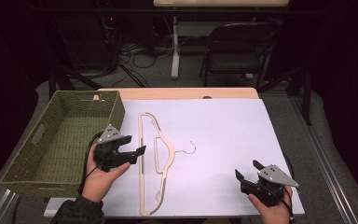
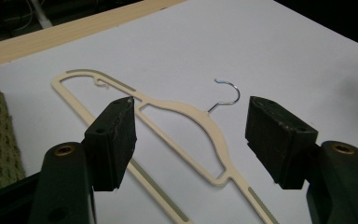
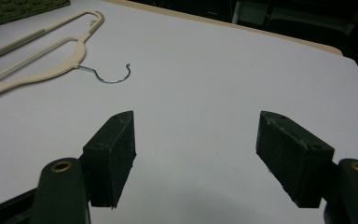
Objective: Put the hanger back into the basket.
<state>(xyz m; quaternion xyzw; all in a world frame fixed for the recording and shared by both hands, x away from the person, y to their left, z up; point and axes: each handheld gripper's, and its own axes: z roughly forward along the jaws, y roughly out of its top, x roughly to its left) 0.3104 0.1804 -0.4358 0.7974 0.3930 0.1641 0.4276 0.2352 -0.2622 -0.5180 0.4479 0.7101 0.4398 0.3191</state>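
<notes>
Black jaws of the left gripper [image 2: 191, 135] rise at the bottom of the left gripper view, standing apart with nothing pressed between them. Cream hanger [image 2: 168, 135] lies flat on the white sheet beyond, its curved shoulder framed in the gap between the jaws, not yet touched as far as can be told.

High view: hanger [image 1: 151, 163] at lower centre of the frame, long bar running top to bottom, wire hook [image 1: 190, 148] pointing to the right. Left gripper [image 1: 137, 154] sits just beside the hanger's left edge, jaws aimed at it. Woven green basket [image 1: 32, 144] at left of the frame, touching the sheet's edge; no contents visible inside.

Right gripper [image 1: 248, 170] at lower right, well apart from the hanger, jaws wide and holding nothing. Right gripper view confirms: bare white sheet [image 3: 205, 93] between the jaws, hanger [image 3: 42, 46] far off at upper left.

Judgement: work is at its start. Hanger not lifted and not gripped. Left gripper looks lined up for a pinch on the hanger; grasp, lift and any placing all remain to do. Destination unclear, basket a likely guess.
</notes>
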